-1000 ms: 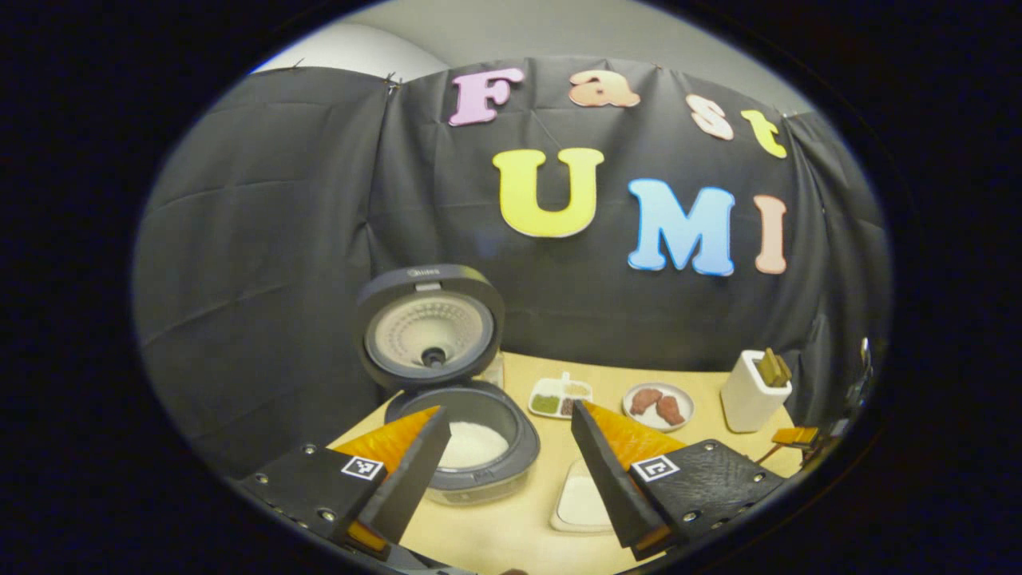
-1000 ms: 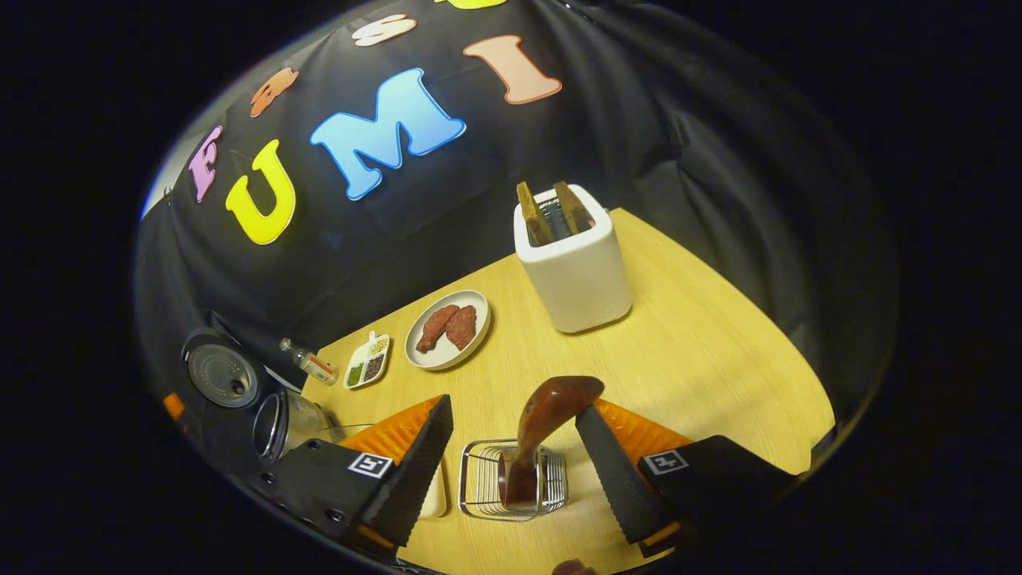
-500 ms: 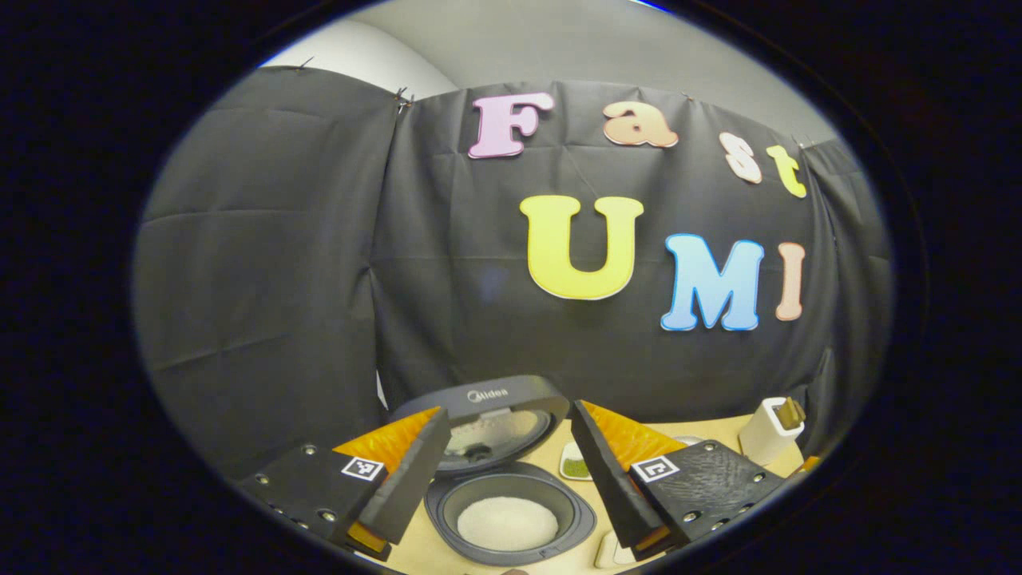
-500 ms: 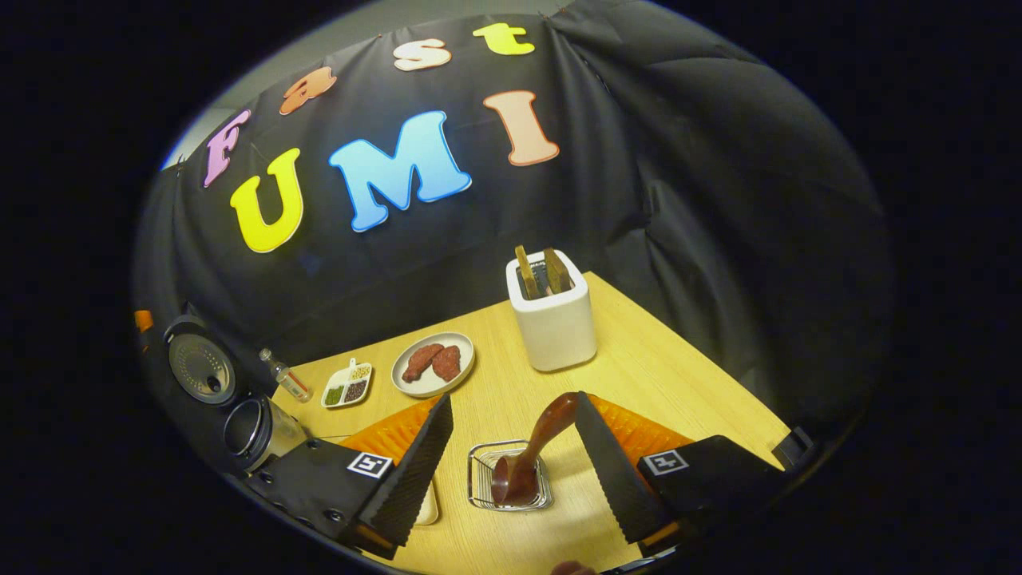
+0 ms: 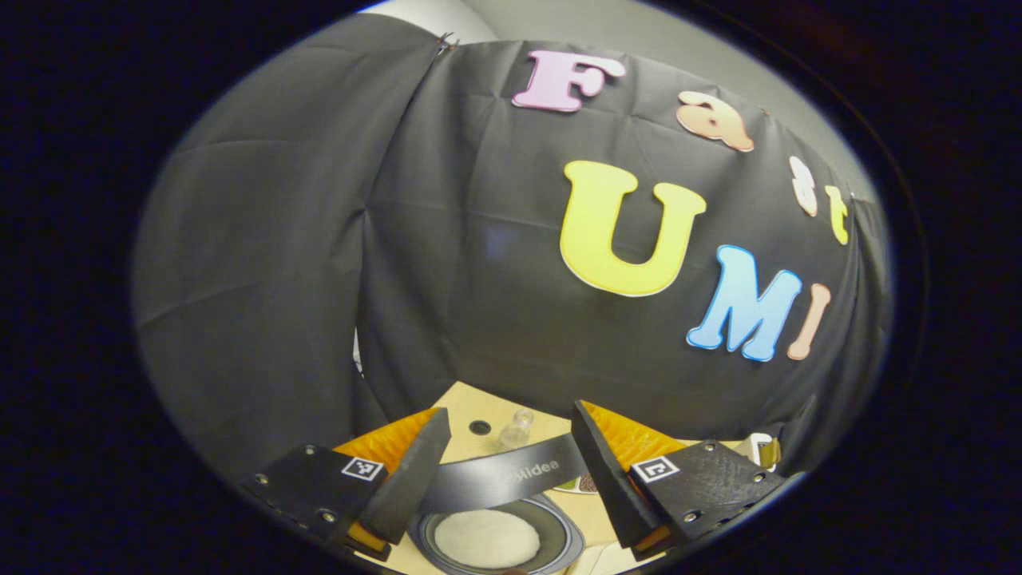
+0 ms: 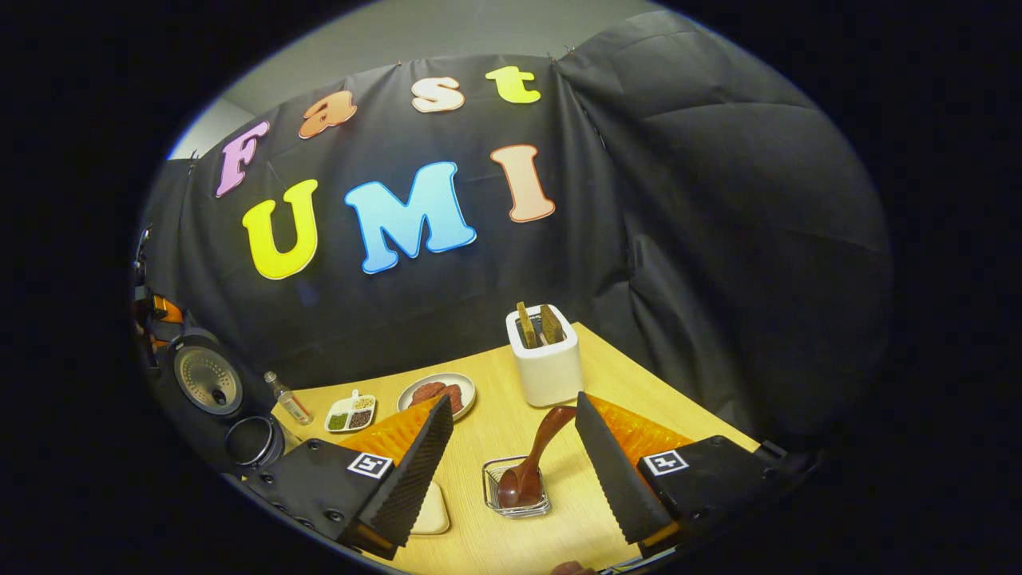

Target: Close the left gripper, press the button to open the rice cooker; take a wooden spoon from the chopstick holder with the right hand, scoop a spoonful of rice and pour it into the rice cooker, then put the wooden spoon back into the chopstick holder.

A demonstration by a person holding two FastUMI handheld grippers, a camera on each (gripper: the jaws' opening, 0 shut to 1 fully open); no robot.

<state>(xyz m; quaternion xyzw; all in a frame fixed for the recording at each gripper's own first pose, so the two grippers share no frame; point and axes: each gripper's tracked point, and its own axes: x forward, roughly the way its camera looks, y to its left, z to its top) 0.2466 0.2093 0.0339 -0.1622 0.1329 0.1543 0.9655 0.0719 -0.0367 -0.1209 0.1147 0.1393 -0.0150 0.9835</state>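
The rice cooker (image 5: pixel 495 511) is sitting open at the near edge of the left gripper view, its round dark inner pot holding a flat white bed of rice (image 5: pixel 485 538), and its dark lid (image 5: pixel 503 477) is standing raised behind the pot. The left hand-held gripper (image 5: pixel 511 463) is hovering above the pot with its two fingers spread wide and gripping nothing. Beyond the lid one small clear bottle (image 5: pixel 516 429) is standing on the pale wooden worktop (image 5: pixel 467 415).

In the right gripper view the square wire chopstick holder (image 6: pixel 516 487) is sitting on the worktop (image 6: pixel 679 399) between the fingers of the right hand-held gripper (image 6: pixel 515 467), which are also spread apart and touching nothing. One glossy reddish-brown wooden spoon (image 6: pixel 533 457) is resting in it, bowl down inside the wire basket, handle leaning up toward the right and far side. Farther off, a white rounded toaster (image 6: pixel 546 359) is holding two brown slices of toast upright in its slots. To its left a round pale plate (image 6: pixel 439 393) is carrying two dark red pieces of meat, and left of that a small white divided dish (image 6: pixel 350 414) is holding green, dark and pale grains in separate compartments. A pale rounded dish (image 6: pixel 432 511) is lying near the left finger, its contents hidden. At the far left the rice cooker (image 6: pixel 239 415) is standing open with its round lid (image 6: pixel 209 381) raised, and the clear bottle (image 6: pixel 289 406) is standing just beside it.
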